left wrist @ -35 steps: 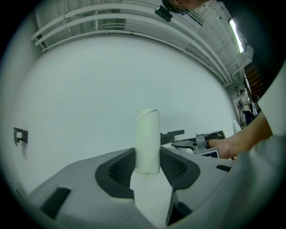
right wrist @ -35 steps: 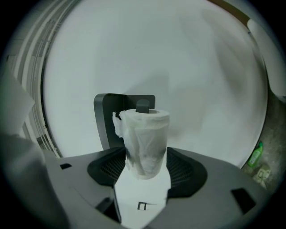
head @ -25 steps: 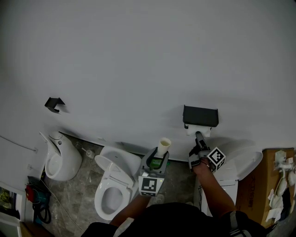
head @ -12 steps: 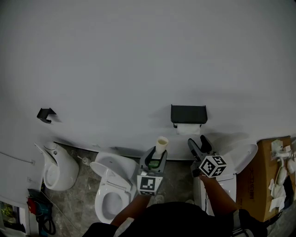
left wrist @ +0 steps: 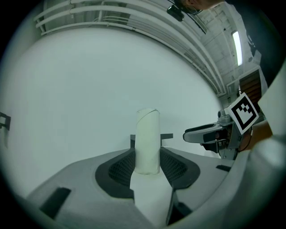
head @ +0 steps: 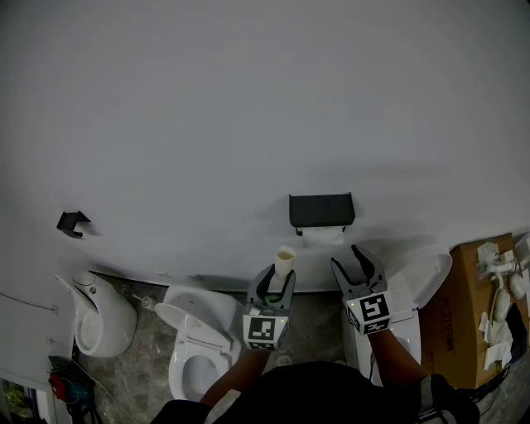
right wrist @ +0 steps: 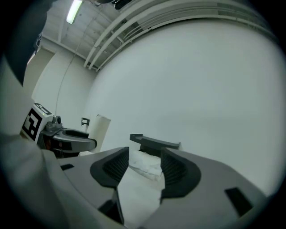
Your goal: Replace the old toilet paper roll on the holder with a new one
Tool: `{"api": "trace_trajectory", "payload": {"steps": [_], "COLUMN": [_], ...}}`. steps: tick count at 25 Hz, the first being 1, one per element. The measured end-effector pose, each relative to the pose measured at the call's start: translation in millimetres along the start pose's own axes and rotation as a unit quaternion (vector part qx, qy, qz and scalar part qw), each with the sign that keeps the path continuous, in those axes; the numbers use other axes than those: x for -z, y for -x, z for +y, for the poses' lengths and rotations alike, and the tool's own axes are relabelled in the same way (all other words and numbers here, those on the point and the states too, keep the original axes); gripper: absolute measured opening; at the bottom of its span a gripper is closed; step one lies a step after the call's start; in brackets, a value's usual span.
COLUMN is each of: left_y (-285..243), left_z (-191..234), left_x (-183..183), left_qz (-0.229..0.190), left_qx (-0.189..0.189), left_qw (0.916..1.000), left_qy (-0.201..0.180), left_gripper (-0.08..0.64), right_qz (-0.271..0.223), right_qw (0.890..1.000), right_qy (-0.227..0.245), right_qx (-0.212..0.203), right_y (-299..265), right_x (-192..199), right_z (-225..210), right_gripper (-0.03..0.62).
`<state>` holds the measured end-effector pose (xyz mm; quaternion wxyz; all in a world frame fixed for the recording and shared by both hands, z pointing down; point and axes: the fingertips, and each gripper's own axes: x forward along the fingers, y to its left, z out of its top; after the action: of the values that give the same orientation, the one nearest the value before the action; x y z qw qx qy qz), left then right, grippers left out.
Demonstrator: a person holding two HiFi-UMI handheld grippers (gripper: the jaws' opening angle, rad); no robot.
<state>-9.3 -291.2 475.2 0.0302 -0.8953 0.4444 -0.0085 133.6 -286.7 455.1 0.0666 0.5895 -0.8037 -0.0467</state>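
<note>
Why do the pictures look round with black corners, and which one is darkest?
Left gripper view and right gripper view: a wide-angle lens curves the white wall and blackens corners; the long ceiling lamp glares. Head view: darkest, dim around the white ceramic toilet.

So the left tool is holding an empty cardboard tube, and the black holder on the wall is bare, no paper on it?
Not bare. The head view shows white paper on the black holder, just under its shelf. The rest stands: the left tool is holding an empty cardboard tube.
</note>
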Motion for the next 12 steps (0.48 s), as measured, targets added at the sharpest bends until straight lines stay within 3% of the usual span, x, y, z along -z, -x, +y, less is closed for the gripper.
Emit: {"api": "trace_trajectory", "payload": {"steps": [12], "left_y": [-2.7], "left_z": [-1.0], "left_x": [-0.5], "left_qz": [-0.004], "left_qx": [0.004], "left_qw": [1.0000], "left_qy": [0.001], "left_gripper": [0.170], "right_qz": [-0.015], "right_qw": [0.999], "right_qy": [0.037], "right_qx": [0.017], "right_y": [8.4], "right_x": [-14.2], "right_z": [-0.2], "right_gripper": [0.008]}}
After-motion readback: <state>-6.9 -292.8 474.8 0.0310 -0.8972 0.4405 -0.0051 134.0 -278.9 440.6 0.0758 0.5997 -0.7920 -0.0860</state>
